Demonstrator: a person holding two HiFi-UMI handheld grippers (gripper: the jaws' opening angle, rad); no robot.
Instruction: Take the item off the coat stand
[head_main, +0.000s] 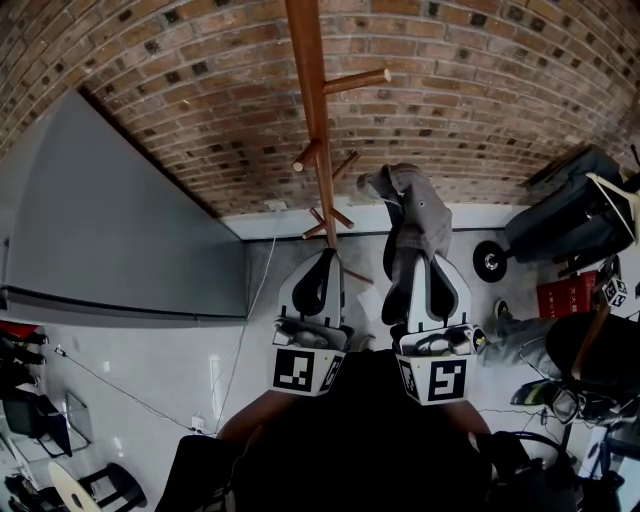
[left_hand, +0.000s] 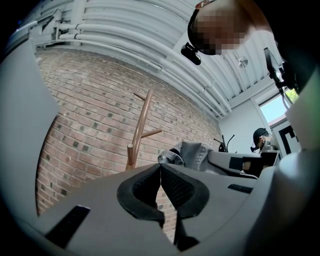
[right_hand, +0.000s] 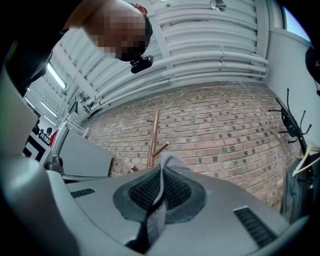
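The wooden coat stand (head_main: 312, 110) rises in front of the brick wall, its pegs bare. A grey garment (head_main: 412, 215) hangs bunched to the right of the pole, apart from the pegs. My right gripper (head_main: 418, 262) is shut on the garment's lower part; in the right gripper view a strip of grey cloth (right_hand: 163, 167) runs between the pads (right_hand: 176, 189). My left gripper (head_main: 322, 265) sits beside it, close to the pole's lower pegs, shut with nothing in it. From the left gripper view the stand (left_hand: 142, 122) and the garment (left_hand: 194, 152) show beyond the closed jaws.
A large grey panel (head_main: 110, 230) leans along the wall on the left. A black wheeled seat (head_main: 570, 215) and a red box (head_main: 570, 295) stand at the right. A cable (head_main: 245, 320) crosses the floor. A person (left_hand: 260, 137) stands far right.
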